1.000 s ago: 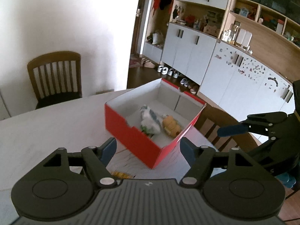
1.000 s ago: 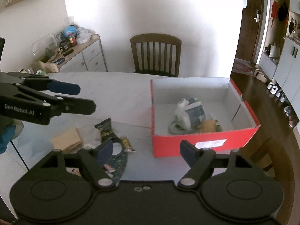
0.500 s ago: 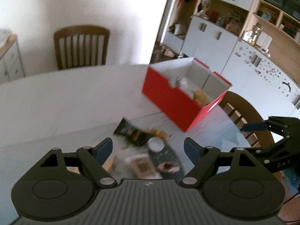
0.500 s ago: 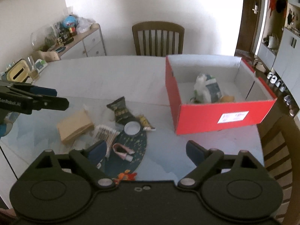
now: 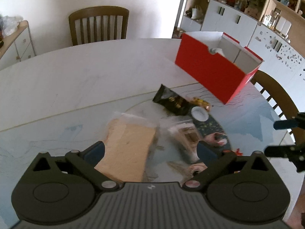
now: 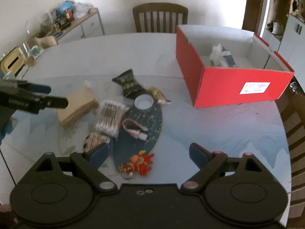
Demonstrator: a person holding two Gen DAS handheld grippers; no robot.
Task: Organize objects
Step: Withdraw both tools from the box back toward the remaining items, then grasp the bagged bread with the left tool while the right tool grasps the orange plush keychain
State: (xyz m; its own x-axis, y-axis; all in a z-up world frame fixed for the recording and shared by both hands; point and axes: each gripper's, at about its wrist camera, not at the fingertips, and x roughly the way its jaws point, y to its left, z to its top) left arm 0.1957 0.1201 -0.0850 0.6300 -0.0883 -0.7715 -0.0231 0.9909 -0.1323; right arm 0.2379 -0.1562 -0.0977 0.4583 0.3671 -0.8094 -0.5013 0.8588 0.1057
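Both views have dropped toward the clutter; left gripper (image 5: 150, 150) and right gripper (image 6: 146, 152) gape empty. Red cardboard box (image 6: 236, 85) sits at 2 o'clock, contents half-hidden; clear-wrapped cotton swabs (image 5: 183, 135) are blurred.

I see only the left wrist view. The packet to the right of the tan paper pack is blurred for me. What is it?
Observer: The right wrist view shows a clear pack of cotton swabs, between the tan pack and the dark oval mat.
Operator: At the near end of the mat I see only a red bit. What is this?
Observer: A red-orange fish keychain with a metal ring lies there.
Operator: I can hardly see into the red box. What is inside?
Observer: A plastic-wrapped bundle lies in the red box, toward its far side.
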